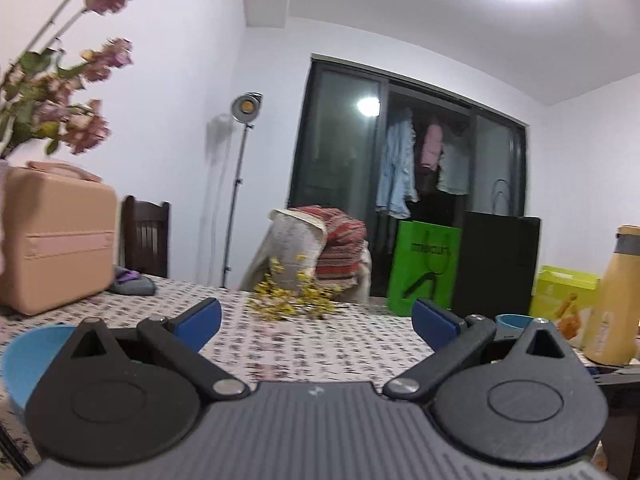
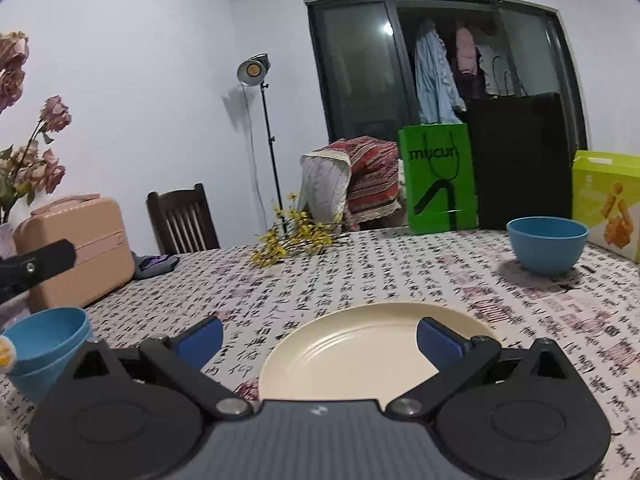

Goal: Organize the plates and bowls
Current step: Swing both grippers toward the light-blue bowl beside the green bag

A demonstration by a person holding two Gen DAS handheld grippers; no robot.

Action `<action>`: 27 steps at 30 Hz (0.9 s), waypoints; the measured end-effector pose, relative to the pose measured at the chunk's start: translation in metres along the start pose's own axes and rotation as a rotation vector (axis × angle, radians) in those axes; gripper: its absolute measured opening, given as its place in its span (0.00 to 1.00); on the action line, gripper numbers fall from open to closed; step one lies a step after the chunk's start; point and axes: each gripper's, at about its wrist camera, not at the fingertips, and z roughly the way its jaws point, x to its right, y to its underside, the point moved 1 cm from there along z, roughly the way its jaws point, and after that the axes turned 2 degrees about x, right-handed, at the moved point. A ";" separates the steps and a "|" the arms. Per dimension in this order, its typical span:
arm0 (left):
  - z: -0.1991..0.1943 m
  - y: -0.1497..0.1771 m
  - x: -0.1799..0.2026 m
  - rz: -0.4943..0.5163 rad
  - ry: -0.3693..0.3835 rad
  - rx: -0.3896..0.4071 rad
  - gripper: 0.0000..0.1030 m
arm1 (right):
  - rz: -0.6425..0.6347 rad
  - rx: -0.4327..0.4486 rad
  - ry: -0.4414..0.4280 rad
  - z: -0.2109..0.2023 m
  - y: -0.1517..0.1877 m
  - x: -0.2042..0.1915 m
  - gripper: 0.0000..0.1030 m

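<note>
Right gripper (image 2: 320, 340): jaws spread, empty, low over the cream plate (image 2: 352, 352) on the patterned tablecloth (image 2: 400, 276).
Left gripper (image 1: 316, 322): jaws spread, empty.
Near blue bowl (image 2: 44, 344): at left.
Far blue bowl (image 2: 546, 244): well beyond the plate.
Handling: pinch the plate rim squarely.
Plate seen only by right camera; yellow bottle (image 1: 614, 300) only by left.

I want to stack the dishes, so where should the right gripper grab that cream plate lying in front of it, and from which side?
Take the cream plate by its near rim, coming in low from the gripper's own side. It lies flat on the tablecloth with a shallow raised edge, so only the rim offers a pinch. The right gripper already faces it with jaws open; probably tilt so one jaw slips under the edge.
</note>
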 end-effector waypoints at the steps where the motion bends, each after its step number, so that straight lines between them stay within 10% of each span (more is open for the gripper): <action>1: 0.001 0.000 0.002 0.000 0.011 -0.004 1.00 | -0.003 0.002 0.010 -0.002 -0.001 0.001 1.00; 27: 0.035 -0.009 0.031 -0.017 0.047 -0.095 1.00 | 0.055 0.033 0.159 -0.008 -0.022 0.053 1.00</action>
